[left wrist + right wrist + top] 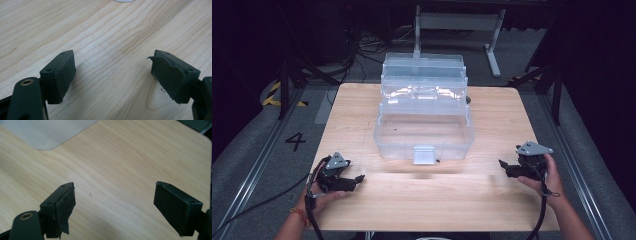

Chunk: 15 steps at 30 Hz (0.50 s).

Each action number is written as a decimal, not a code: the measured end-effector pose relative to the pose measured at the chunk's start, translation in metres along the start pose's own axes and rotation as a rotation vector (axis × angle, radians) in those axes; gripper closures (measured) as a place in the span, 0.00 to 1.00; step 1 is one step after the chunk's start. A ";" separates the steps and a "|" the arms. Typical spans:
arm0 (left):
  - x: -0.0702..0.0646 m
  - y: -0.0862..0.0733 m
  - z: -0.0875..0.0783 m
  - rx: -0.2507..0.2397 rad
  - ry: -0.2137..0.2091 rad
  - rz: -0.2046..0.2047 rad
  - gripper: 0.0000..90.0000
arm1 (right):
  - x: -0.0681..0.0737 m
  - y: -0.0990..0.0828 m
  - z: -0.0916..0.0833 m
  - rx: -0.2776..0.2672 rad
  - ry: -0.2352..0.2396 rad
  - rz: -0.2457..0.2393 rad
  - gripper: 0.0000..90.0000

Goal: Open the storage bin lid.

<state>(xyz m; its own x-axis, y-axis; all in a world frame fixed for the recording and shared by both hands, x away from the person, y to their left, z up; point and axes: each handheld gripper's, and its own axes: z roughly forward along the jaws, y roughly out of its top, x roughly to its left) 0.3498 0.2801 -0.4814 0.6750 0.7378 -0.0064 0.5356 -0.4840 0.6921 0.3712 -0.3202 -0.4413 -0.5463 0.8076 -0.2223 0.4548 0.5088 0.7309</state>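
Observation:
A clear plastic toolbox [423, 115] stands open in the middle of the wooden table [427, 195], its trays stepped back and a grey latch [423, 154] on its front wall. My left gripper [354, 181] rests low at the table's front left, held by a hand. Its jaws stand wide apart over bare wood, as the left gripper view [112, 75] shows. My right gripper [506, 167] sits at the front right, also open, with nothing between its pads [62, 205]. A corner of the toolbox [47, 132] shows at the upper left of the right gripper view.
Cables trail from both grippers off the table's front edge. Beyond the table's far edge stands a grey metal frame [459, 22] on a dark floor with loose cables. A floor mark "4" [295, 141] lies to the left.

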 end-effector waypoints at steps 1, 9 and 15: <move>0.000 0.000 0.000 0.000 0.000 0.000 0.23 | 0.000 -0.005 0.000 0.004 0.011 0.010 0.20; 0.000 0.000 0.000 0.000 -0.001 0.000 0.23 | 0.001 -0.042 -0.003 0.039 0.071 0.076 0.20; 0.000 0.000 0.000 0.001 0.001 -0.001 0.22 | 0.002 -0.063 -0.003 0.006 0.110 0.146 0.20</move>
<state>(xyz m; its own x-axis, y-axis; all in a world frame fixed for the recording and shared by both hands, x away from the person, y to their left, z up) 0.3497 0.2800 -0.4814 0.6740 0.7387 -0.0059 0.5363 -0.4838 0.6917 0.3391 -0.3511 -0.4856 -0.5475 0.8357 -0.0421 0.5392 0.3908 0.7460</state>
